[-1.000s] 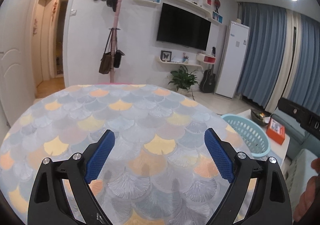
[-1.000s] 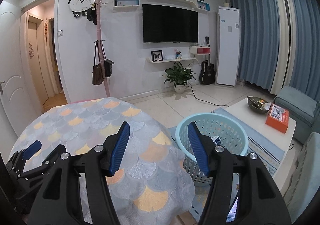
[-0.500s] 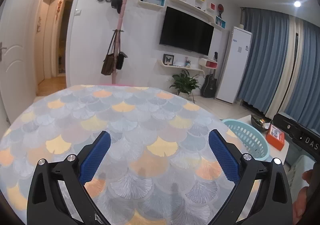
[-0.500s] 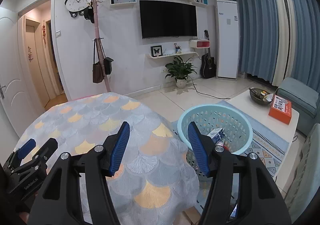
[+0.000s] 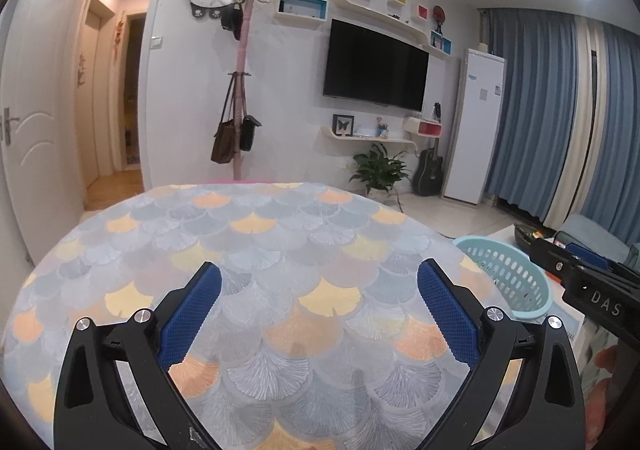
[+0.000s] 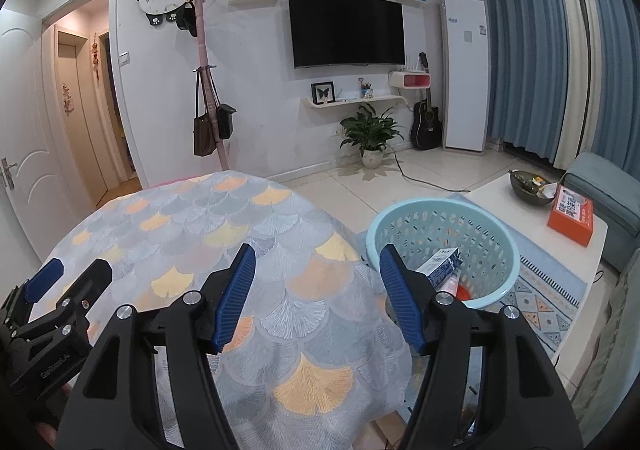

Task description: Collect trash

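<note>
Seemingly near done: trash lies in the pale blue perforated plastic basket (image 6: 496, 226), left gripper (image 5: 318, 308) gaping empty, right gripper (image 6: 316, 290) opening with nothing between its jaws.

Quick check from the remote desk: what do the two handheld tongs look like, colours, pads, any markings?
Both are black plastic tongs. The left tongs carry blue pads with a fine dotted texture; the right tongs carry blue ribbed pads. Silver screw heads sit along each black finger. White "DAS" lettering shows on the right tongs' side in the left wrist view. No sleeves or cables visible.
</note>
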Demonstrator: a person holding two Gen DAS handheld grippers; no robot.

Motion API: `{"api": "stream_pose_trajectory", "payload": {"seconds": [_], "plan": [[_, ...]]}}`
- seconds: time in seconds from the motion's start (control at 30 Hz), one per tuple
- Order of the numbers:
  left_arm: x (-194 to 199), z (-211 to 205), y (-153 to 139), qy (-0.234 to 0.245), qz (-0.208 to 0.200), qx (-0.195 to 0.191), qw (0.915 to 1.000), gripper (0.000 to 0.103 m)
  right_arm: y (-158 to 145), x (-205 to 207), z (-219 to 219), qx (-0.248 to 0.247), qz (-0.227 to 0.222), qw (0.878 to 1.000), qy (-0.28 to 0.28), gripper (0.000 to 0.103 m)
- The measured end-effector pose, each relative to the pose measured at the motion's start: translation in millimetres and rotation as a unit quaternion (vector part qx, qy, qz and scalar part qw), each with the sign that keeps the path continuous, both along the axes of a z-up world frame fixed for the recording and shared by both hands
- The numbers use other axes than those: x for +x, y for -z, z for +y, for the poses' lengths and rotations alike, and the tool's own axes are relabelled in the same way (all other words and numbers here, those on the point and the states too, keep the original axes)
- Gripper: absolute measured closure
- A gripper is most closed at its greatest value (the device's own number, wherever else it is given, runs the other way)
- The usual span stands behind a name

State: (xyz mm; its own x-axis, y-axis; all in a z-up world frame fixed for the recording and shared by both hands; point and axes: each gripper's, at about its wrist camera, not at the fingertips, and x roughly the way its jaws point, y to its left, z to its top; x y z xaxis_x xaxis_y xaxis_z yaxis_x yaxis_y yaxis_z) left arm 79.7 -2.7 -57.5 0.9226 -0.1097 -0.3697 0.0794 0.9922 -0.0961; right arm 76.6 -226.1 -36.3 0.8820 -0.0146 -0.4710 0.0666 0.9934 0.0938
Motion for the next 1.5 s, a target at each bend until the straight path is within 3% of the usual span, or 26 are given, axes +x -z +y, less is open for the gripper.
{"api": "stream_pose_trajectory", "payload": {"seconds": [0.57, 0.9, 1.5], "plan": [[2.9, 7.3, 2.0, -0.010, 0.008, -0.006, 0.9999, 0.007, 7.6, 8.6, -7.4, 0.014, 0.009, 1.000, 0.003, 0.042], [-1.0, 3.2, -0.5, -0.010, 0.000, 0.004, 0.9999, 0.007, -0.5, -0.3, -2.6, 0.011, -0.004, 1.000, 0.010, 0.036], [-4.6, 0.1, -0.6, -0.013, 0.001, 0.014, 0.9998, 0.007, -14.3, -13.0, 4.5, -0.007, -0.022, 1.000, 0.021, 0.035]]}}
